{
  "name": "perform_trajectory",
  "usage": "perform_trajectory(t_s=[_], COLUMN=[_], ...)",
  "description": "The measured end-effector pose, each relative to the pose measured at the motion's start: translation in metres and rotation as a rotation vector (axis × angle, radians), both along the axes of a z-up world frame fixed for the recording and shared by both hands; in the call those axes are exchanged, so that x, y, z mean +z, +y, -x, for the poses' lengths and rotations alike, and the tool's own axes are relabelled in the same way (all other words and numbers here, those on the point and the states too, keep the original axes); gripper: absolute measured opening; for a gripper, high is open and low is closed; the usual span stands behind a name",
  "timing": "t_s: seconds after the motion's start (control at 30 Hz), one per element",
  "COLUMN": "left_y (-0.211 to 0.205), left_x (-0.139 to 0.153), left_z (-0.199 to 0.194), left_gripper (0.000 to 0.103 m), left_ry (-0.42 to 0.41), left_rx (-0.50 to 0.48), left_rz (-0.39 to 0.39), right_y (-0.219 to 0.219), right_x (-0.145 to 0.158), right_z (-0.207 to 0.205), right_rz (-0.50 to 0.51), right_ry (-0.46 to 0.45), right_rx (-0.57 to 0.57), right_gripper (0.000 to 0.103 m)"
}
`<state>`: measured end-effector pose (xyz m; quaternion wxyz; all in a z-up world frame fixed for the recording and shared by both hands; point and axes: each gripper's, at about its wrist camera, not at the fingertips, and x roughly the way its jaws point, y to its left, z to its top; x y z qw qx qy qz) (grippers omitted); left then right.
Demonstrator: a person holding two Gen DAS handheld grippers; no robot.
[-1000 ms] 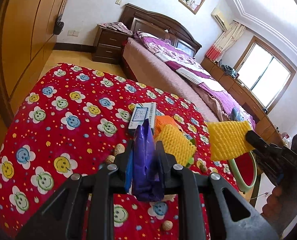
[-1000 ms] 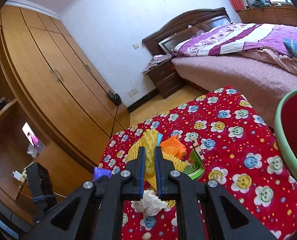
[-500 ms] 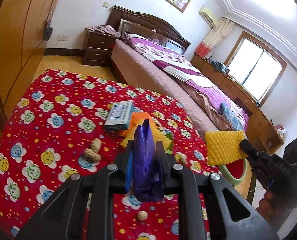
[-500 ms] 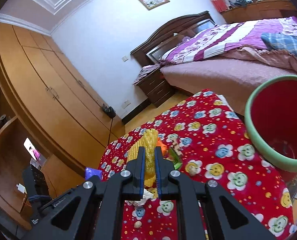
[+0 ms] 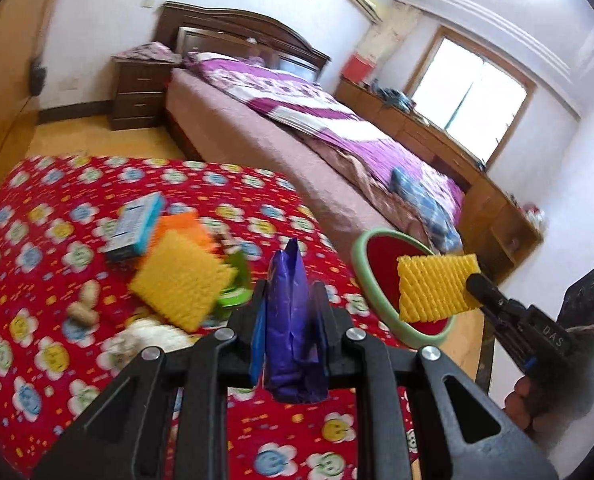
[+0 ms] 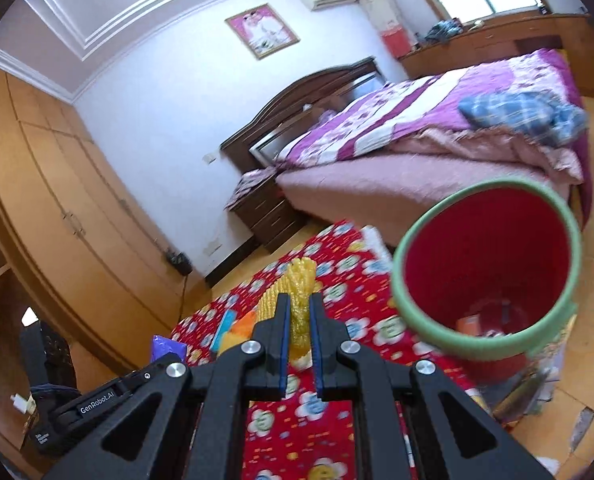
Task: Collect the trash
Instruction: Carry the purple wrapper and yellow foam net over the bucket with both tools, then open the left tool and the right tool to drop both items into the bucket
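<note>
Crumpled purple plastic wrapper (image 5: 293,320) pinched in the left gripper (image 5: 291,304).
Right gripper (image 6: 297,316) clamps yellow foam netting (image 5: 437,288) by the red, green-rimmed bin (image 6: 401,280), beyond the red flowered tablecloth's (image 5: 57,360) edge, where more litter lies.

"GenRobot.AI" on the left claw (image 6: 165,350) body; "DAS" on the right claw (image 5: 473,282) body.

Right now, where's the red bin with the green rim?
The red bin with the green rim stands off the far right edge of the red flowered cloth, beside the bed; in the left wrist view the yellow foam net hangs in front of its mouth.
</note>
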<state>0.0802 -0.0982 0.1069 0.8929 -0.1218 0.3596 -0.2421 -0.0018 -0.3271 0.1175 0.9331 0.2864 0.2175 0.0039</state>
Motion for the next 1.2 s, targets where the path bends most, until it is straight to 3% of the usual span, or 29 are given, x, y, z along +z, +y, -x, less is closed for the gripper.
perform_trajectory(t_s=[0.2,0.43,0.8,1.03,1.2], left_y=[-0.061,-0.114,-0.205,-0.242,-0.244], left_x=[0.004,0.0,-0.04,-0.055,-0.061], left_z=[-0.007,-0.023,-0.049,-0.059,-0.066], left_gripper=[0.02,0.02,0.02,0.021,0.034], left_ry=[-0.021,-0.034,0.047,0.04,0.058], left_rx=[-0.124,-0.198,-0.341,-0.393,-0.383], left_rz=[-0.049,-0.052,-0.076,-0.11,-0.108], right_y=[-0.031,-0.066,-0.117,-0.138,-0.148], right_x=[0.0,-0.01,-0.035,-0.06,-0.075], right_z=[0.016,0.017,0.017,0.009,0.004], right_rz=[0.03,0.043,0.092,0.078,0.063], right_ry=[-0.014,0.005,0.06,0.113,0.144], right_rx=[-0.106,-0.194,-0.317,-0.341,-0.351], right_gripper=[0.011,0.011,0.011,0.011,0.013])
